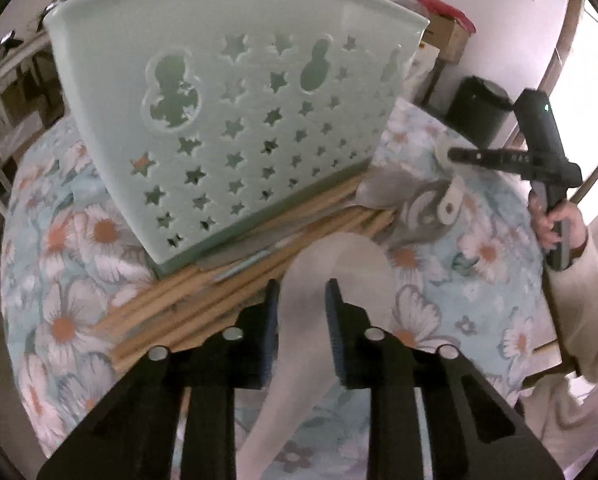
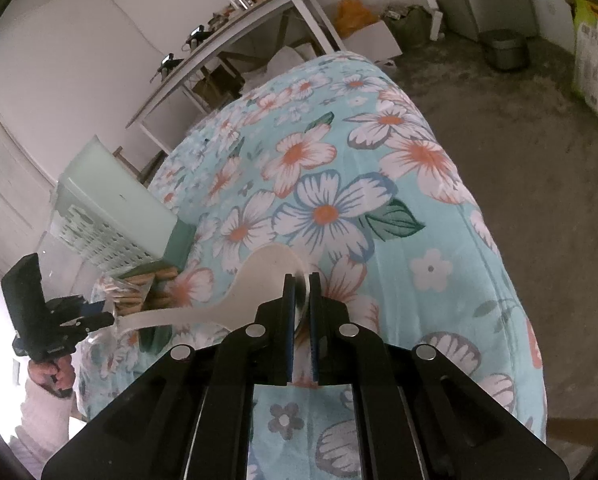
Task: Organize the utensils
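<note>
A pale green basket [image 1: 235,120] with star cut-outs rests tilted on wooden utensil handles [image 1: 219,280] on the floral tablecloth. My left gripper [image 1: 301,304] is shut on the handle of a white spoon [image 1: 335,264]. My right gripper [image 2: 302,304] is shut on the bowl end of a white spoon [image 2: 267,276], whose handle [image 2: 171,316] reaches left to the other gripper [image 2: 87,320]. In the left wrist view the right gripper [image 1: 455,156] shows at the right, with a white spoon [image 1: 451,196] by its fingertips. The basket also shows in the right wrist view [image 2: 115,208].
A bag of wooden utensils [image 2: 139,288] lies by the basket. A grey patterned cloth [image 1: 415,204] lies right of the basket. A black bin [image 1: 479,108] and boxes stand beyond the table. The table edge [image 2: 479,200] drops to the floor at the right.
</note>
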`<action>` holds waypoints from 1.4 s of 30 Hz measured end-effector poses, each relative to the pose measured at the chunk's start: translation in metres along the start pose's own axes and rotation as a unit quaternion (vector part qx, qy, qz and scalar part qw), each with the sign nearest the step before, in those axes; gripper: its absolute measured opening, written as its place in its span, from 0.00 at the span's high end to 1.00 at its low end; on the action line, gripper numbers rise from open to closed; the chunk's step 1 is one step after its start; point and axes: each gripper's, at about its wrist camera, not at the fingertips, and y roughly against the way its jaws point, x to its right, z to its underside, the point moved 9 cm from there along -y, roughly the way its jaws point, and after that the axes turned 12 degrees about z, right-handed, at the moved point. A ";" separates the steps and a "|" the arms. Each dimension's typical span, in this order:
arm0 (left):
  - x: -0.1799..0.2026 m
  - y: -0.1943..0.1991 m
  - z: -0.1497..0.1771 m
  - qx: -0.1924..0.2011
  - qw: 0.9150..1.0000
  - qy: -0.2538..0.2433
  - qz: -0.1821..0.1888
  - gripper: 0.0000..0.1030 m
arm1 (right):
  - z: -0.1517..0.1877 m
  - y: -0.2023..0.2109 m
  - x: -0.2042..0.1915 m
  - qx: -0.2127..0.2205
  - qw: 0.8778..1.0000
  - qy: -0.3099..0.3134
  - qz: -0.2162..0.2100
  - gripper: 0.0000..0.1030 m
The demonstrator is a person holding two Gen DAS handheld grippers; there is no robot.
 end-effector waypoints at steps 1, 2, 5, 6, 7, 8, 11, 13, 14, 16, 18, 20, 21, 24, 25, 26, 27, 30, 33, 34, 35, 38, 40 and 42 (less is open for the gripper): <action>0.002 0.001 0.001 0.002 1.000 0.012 0.014 0.87 | 0.000 0.000 0.001 0.000 1.000 0.000 0.000 0.95; 0.004 0.002 0.002 0.005 1.000 0.015 0.015 0.91 | 0.000 0.000 0.000 0.000 1.000 0.001 0.000 0.95; 0.008 0.013 -0.001 0.030 0.999 0.024 0.020 0.96 | 0.000 0.000 0.000 0.000 1.000 0.001 0.000 0.95; 0.009 0.018 -0.003 0.042 0.998 0.030 0.022 0.98 | 0.000 0.000 0.000 0.000 1.000 0.000 0.000 0.95; 0.010 0.023 -0.005 0.050 0.998 0.035 0.024 0.98 | 0.000 0.000 0.001 0.000 1.000 0.000 0.000 0.95; 0.011 0.032 -0.008 0.066 0.997 0.040 0.025 0.98 | 0.000 0.000 0.000 0.000 1.000 -0.001 -0.001 0.95; 0.009 0.063 -0.017 0.130 0.989 0.067 0.027 0.98 | 0.000 -0.001 0.001 0.000 1.000 -0.002 -0.001 0.95; 0.005 0.084 -0.020 0.180 0.980 0.081 0.016 0.98 | 0.000 0.000 0.001 0.001 1.000 0.000 0.000 0.95; 0.002 0.092 -0.020 0.202 0.975 0.089 0.009 0.98 | 0.000 0.000 0.001 0.001 1.000 0.001 0.001 0.95; -0.005 0.101 -0.017 0.237 0.966 0.104 0.002 0.98 | 0.000 0.000 0.001 0.001 1.000 0.002 0.002 0.95; -0.012 0.103 -0.014 0.263 0.957 0.124 0.009 0.98 | 0.000 0.000 0.001 0.001 1.000 0.001 0.002 0.95; -0.022 0.109 -0.010 0.290 0.946 0.148 -0.005 0.98 | 0.000 0.000 0.000 0.002 1.000 0.001 0.002 0.95; -0.026 0.115 -0.009 0.305 0.939 0.156 -0.006 0.98 | 0.000 0.000 0.002 0.003 1.000 0.000 0.002 0.95; -0.031 0.131 -0.010 0.345 0.924 0.167 -0.009 0.98 | 0.000 0.004 -0.002 0.013 1.000 0.004 0.009 0.96; -0.030 0.136 -0.011 0.353 0.922 0.161 -0.010 0.98 | -0.001 0.007 -0.003 0.020 1.000 0.003 0.014 0.97; -0.029 0.142 -0.011 0.359 0.920 0.157 -0.016 0.98 | -0.002 0.010 -0.002 0.029 0.999 -0.002 0.019 0.97; -0.026 0.148 -0.013 0.367 0.918 0.147 -0.023 0.98 | -0.004 0.016 -0.002 0.036 0.999 -0.007 0.019 0.97; -0.017 0.161 -0.023 0.382 0.915 0.127 -0.035 0.98 | -0.014 0.032 -0.001 0.056 0.998 -0.021 0.009 0.98; -0.011 0.174 -0.040 0.400 0.909 0.114 -0.031 0.98 | -0.024 0.053 -0.004 0.081 0.996 -0.025 -0.003 0.98; -0.009 0.178 -0.045 0.407 0.906 0.112 -0.034 0.98 | -0.026 0.060 -0.006 0.089 0.996 -0.024 -0.005 0.98; -0.007 0.181 -0.053 0.413 0.904 0.107 -0.028 0.98 | -0.028 0.065 -0.009 0.095 0.995 -0.022 -0.006 0.98; 0.000 0.184 -0.081 0.433 0.895 0.102 -0.007 0.98 | -0.036 0.085 -0.018 0.118 0.993 -0.008 -0.007 0.98; 0.004 0.183 -0.105 0.448 0.889 0.098 0.000 0.98 | -0.042 0.097 -0.025 0.130 0.991 -0.005 -0.015 0.98; 0.009 0.178 -0.128 0.457 0.883 0.103 0.024 0.98 | -0.048 0.105 -0.031 0.137 0.990 0.000 -0.021 0.98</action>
